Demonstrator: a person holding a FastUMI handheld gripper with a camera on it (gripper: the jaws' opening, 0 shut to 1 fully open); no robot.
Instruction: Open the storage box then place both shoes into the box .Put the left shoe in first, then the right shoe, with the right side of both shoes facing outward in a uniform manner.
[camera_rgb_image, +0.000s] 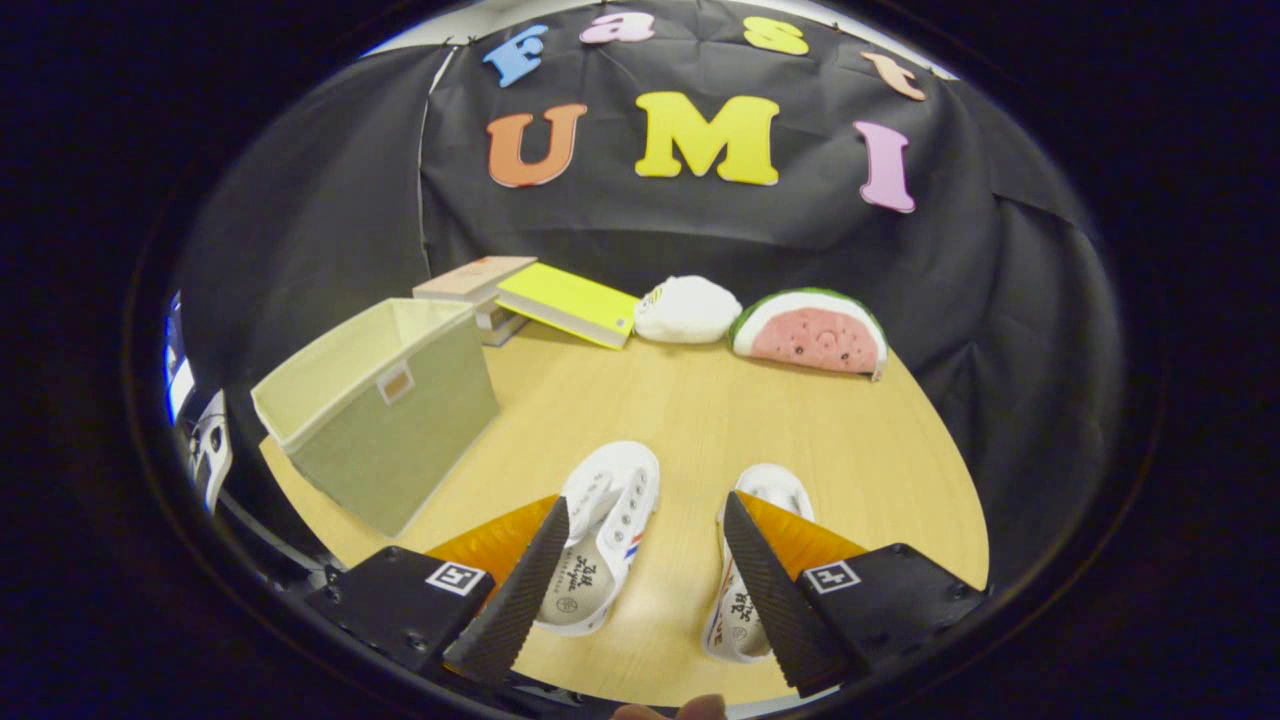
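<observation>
Below, in the gripper view, the gripper hangs over a wooden table with its two ribbed black fingers spread wide apart and holding nothing. Two white shoes lie on the table, toes pointing away. The left shoe sits between the fingers, close against the left finger, which covers part of its heel side. The right shoe lies under the right finger, which crosses over it, so only its toe and heel show. The two shoes are apart, with bare wood between them.

Beyond the left finger stands the storage box, a pale green fabric cube, tilted so its open mouth faces up and away. Behind the box are a yellow book leaning on a stack of books, then a white plush and a watermelon-slice plush just beside it, all near the booth's wall.
</observation>
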